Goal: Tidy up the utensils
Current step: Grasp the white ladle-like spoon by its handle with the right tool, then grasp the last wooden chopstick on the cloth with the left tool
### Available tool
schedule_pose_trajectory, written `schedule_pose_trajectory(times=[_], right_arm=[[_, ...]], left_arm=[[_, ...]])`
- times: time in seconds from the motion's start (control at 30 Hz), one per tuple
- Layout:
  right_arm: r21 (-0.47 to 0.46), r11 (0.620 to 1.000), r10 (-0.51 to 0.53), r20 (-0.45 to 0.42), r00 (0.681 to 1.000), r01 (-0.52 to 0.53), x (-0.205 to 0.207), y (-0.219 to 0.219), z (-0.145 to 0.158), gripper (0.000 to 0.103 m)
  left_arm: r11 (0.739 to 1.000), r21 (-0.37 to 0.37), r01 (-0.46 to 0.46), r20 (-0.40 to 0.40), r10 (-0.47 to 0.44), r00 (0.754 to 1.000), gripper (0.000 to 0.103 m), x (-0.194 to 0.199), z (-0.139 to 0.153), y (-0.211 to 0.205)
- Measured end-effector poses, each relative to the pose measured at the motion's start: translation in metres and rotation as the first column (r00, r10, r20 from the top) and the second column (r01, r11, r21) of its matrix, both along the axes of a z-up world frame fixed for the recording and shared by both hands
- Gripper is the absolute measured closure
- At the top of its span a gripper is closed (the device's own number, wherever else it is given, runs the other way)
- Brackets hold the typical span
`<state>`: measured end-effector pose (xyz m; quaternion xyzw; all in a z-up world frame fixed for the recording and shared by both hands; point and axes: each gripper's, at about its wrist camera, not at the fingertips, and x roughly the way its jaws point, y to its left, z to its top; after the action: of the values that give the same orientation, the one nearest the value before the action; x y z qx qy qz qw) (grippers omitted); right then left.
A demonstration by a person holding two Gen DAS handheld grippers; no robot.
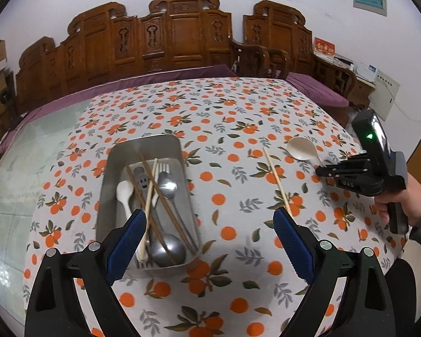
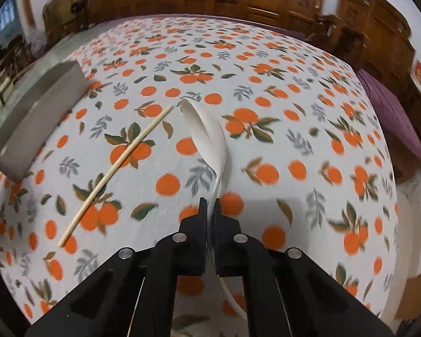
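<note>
The right gripper (image 2: 209, 205) is pinching the white spoon (image 2: 207, 132) by its handle on the tablecloth (image 2: 294, 106), beside a lone chopstick (image 2: 118, 168), so the lift toward the metal tray (image 1: 143, 146) looks next, left gripper (image 1: 210, 241) spread wide above it

White spoon (image 2: 210, 137) handle: hidden between right gripper (image 2: 209, 205) fingers, tail end cut off behind gripper body. Metal tray (image 2: 39, 109): contents hidden behind side wall in right wrist view, outline soft. Tablecloth (image 2: 308, 140) pattern smeared toward right edge. Tray near end masked by left gripper (image 1: 210, 221) finger.
</note>
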<state>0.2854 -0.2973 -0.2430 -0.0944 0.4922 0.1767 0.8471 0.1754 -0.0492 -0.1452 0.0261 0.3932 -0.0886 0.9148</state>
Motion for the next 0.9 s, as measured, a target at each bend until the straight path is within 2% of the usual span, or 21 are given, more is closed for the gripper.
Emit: schedule_pose_trajectory(times=[0.2,0.4,0.57,0.67,0.8,0.9], right_arm=[[0.037,0.999,-0.040,0.004,0.999,0.040,-0.029,-0.010,0.009,0.098],[0.041,0.999,-0.035,0.002,0.999,0.035,-0.045,-0.011,0.007,0.098],[0.062,0.997,-0.054,0.004,0.999,0.054,-0.053,-0.022,0.014,0.098],[0.043,0.997,-0.059,0.019,0.998,0.058,-0.058,-0.025,0.017,0.098],[0.044,0.997,-0.071,0.028,0.997,0.070,-0.062,-0.029,0.017,0.098],[0.039,0.997,-0.066,0.028,0.997,0.065,-0.063,-0.029,0.016,0.098]], left_arm=[[0.998,0.007,0.057,-0.021,-0.057,0.998,0.015,-0.001,-0.010,-0.028],[0.993,0.020,0.115,-0.046,-0.114,0.992,0.015,0.008,-0.022,-0.061],[0.988,0.040,0.149,-0.097,-0.145,0.985,0.015,0.024,-0.044,-0.087],[0.987,0.041,0.157,-0.136,-0.150,0.979,0.015,0.035,-0.062,-0.098],[0.987,0.011,0.160,-0.200,-0.155,0.967,0.015,0.050,-0.082,-0.107],[0.987,0.037,0.158,-0.205,-0.148,0.968,0.020,0.059,-0.089,-0.112]])
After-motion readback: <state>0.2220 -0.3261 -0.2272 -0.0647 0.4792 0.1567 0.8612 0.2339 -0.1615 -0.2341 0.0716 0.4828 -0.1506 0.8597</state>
